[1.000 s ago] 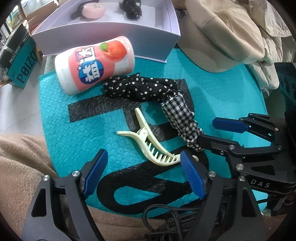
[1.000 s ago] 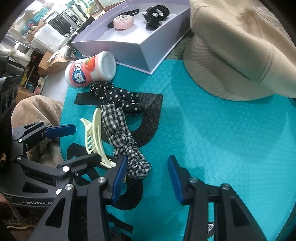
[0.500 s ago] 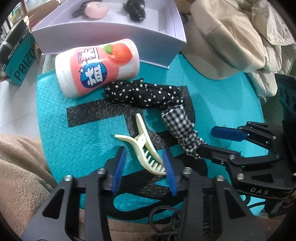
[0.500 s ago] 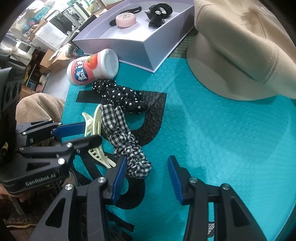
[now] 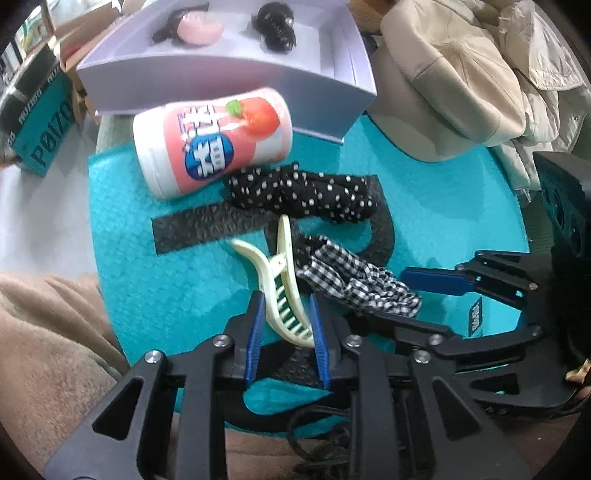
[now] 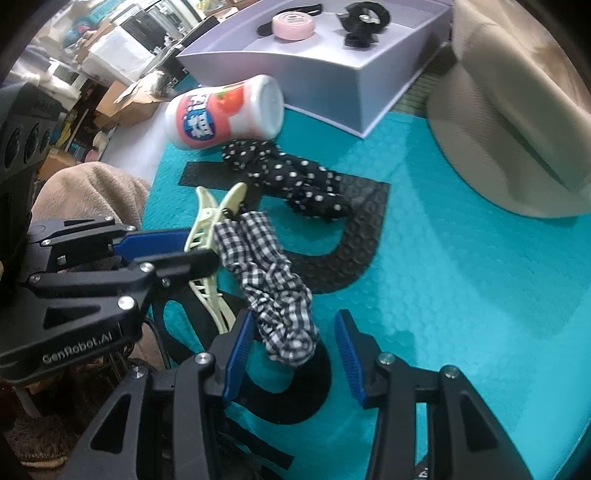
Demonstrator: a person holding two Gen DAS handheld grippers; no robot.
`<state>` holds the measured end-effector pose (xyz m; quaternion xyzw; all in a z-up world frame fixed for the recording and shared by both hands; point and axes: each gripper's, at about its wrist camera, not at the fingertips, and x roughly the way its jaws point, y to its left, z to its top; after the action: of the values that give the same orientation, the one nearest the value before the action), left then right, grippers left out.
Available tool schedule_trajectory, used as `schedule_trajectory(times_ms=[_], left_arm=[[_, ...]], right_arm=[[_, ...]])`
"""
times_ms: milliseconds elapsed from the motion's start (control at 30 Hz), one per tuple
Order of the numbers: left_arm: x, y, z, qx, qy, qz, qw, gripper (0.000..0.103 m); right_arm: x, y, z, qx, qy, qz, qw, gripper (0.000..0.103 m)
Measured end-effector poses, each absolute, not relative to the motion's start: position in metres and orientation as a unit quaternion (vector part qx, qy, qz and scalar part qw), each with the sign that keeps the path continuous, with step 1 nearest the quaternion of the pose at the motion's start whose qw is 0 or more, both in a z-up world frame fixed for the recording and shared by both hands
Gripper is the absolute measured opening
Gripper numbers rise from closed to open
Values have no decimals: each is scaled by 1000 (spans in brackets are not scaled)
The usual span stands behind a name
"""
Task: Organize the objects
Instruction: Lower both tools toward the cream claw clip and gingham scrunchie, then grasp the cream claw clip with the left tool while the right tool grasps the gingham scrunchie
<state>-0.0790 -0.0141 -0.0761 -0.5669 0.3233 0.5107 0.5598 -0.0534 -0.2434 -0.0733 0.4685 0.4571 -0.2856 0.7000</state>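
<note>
Jaws of the left gripper (image 5: 286, 332) have just been closing, and the blue pads now pinch the toothed end of the cream plastic claw hair clip (image 5: 282, 291), which lies on the teal bubble-wrap mailer (image 5: 443, 206) at its near edge. Just right of the clip, the right gripper (image 6: 295, 354) hangs with its jaws partly apart; the near end of the black-and-white gingham scrunchie (image 6: 273, 284) sits between them, but the pads do not press on it. That scrunchie's far end rests against the clip's hinge.

Further back on the mailer lies the black polka-dot scrunchie (image 5: 299, 192), and touching its far left end is the pink-and-white peach-printed plastic bottle (image 5: 210, 140), on its side. Beyond the mailer's far edge stands the shallow lilac cardboard box (image 5: 221, 85), already holding a round pink compact (image 5: 199, 31) and a black hair clip (image 5: 277, 27). A beige cap (image 6: 517, 122) covers the mailer's far right corner.

By my reading, the grasp on the cream clip is the step in hand, with the box as the likely destination. The next move calls for lifting the clip clear without dragging the gingham scrunchie along, then carrying it over the bottle and the box's near wall.
</note>
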Motion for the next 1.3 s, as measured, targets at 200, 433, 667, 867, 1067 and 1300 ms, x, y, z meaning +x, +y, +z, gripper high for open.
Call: schedule_trajectory(times_ms=[200, 433, 667, 867, 1067, 1300], left_arm=[[-76, -16, -75, -582, 316, 496, 561, 25], [-69, -13, -78, -588, 324, 490, 555, 31], [-66, -11, -82, -599, 318, 484, 553, 39], [-62, -8, -82, -599, 310, 485, 556, 48], [-60, -9, -82, -588, 328, 495, 549, 32], [-70, -9, -82, -609, 306, 486, 547, 25]], right_arm=[[-53, -244, -75, 458, 455, -284, 709, 47], [-45, -241, -74, 429, 469, -286, 717, 28], [-52, -242, -76, 438, 467, -294, 710, 27], [-52, -243, -79, 433, 472, -294, 710, 28], [-56, -242, -79, 438, 468, -292, 710, 29], [-48, -245, -78, 427, 480, -287, 711, 33]])
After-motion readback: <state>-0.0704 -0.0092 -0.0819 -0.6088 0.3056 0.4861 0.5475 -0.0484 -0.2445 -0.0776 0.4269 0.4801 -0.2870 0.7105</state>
